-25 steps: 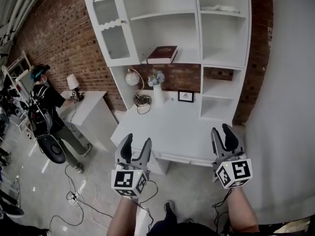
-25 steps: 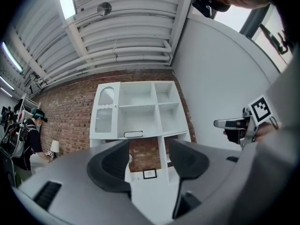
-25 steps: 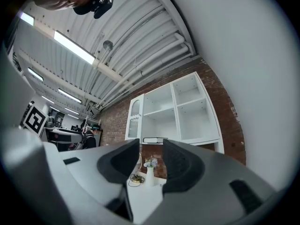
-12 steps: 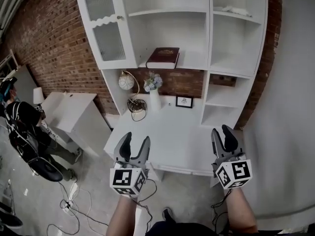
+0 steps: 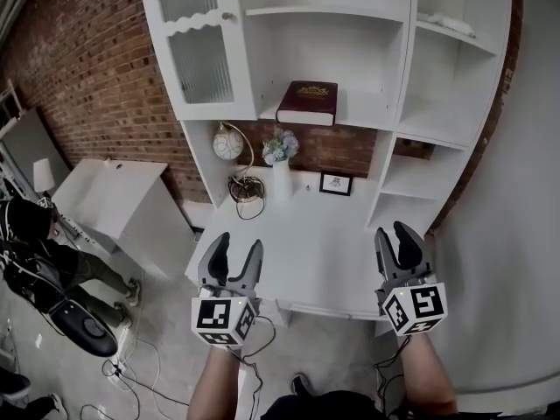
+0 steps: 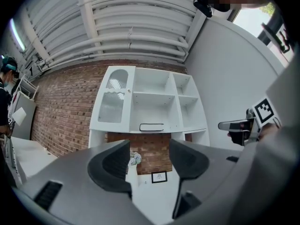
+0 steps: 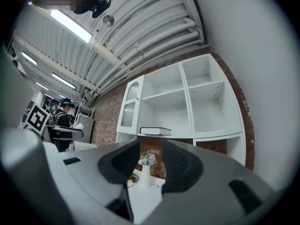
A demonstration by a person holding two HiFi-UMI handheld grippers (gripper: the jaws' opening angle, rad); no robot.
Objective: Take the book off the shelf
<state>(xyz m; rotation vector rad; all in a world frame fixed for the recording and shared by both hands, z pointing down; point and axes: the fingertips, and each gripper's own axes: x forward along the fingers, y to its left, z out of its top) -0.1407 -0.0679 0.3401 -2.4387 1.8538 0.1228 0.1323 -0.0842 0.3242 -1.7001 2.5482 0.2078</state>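
A dark red book (image 5: pixel 307 102) lies flat on the middle shelf of the white shelf unit (image 5: pixel 385 68); it shows in the left gripper view as the book (image 6: pixel 151 127) and in the right gripper view as the book (image 7: pixel 155 131). My left gripper (image 5: pixel 232 258) hangs open in front of the white desk (image 5: pixel 306 252), well short of the book, nothing between its jaws. My right gripper (image 5: pixel 400 245) is open too and empty, its jaws having just closed a little. Both grippers point toward the shelf.
On the desk stand a white vase with flowers (image 5: pixel 281 159), a small framed picture (image 5: pixel 336 184), a globe lamp (image 5: pixel 229 142) and a coil of cable (image 5: pixel 246 187). A glass-fronted cabinet door (image 5: pixel 194 38) is left of the book. A lower white desk (image 5: pixel 105 199) and a person (image 5: pixel 35 252) are at left.
The whole view has drawn nearer to the shelf unit and shifted; the book now sits larger and more central. Both grippers keep their places in view, empty.
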